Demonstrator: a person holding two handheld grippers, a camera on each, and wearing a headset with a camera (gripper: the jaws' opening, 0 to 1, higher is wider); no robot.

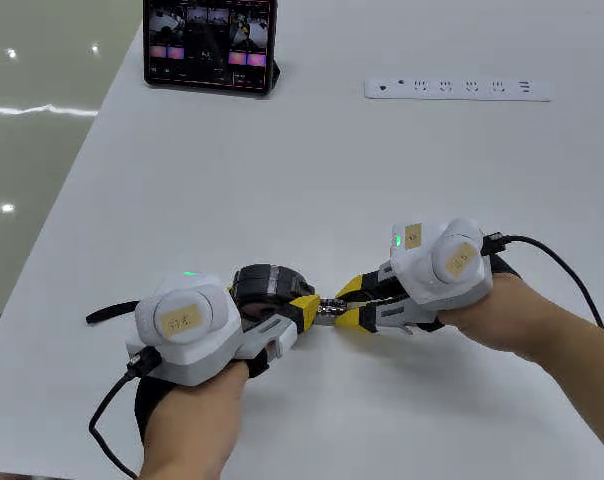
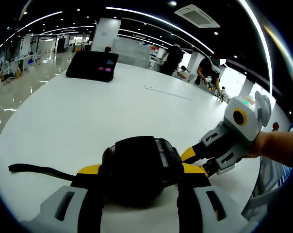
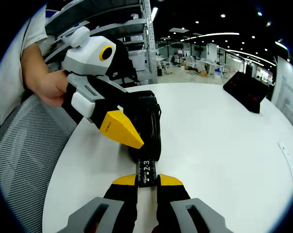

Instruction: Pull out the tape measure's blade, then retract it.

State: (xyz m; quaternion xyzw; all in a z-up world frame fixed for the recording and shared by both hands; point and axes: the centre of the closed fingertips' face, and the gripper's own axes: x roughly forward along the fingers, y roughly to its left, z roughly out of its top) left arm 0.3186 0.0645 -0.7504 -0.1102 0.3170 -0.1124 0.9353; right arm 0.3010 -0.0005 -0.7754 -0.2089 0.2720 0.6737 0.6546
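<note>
A black, round-bodied tape measure (image 1: 270, 287) sits close to the near edge of the white workbench table (image 1: 312, 170), nearer its left edge than its right. The left gripper (image 2: 141, 175), white with yellow-tipped jaws, is clamped on the case, one yellow pad pressed to each side of it. A thin black wrist strap (image 2: 37, 170) trails from the case across the table towards the left edge. The right gripper (image 3: 147, 181), of the same white and yellow build, faces it from the right. Its jaws are closed tight on the end of the short metal blade (image 3: 147, 168), which carries black printed numbers. Only a short stretch of blade runs between the case mouth and those yellow tips, so the two grippers are nearly nose to nose. A dark tablet (image 1: 210, 45) with a lit screen stands propped near the far left corner of the table. A long white power strip (image 1: 458, 89) lies flat near the far edge, well apart from the grippers. In the right gripper view a grey mesh chair back (image 3: 20, 160) stands beside the table.
</note>
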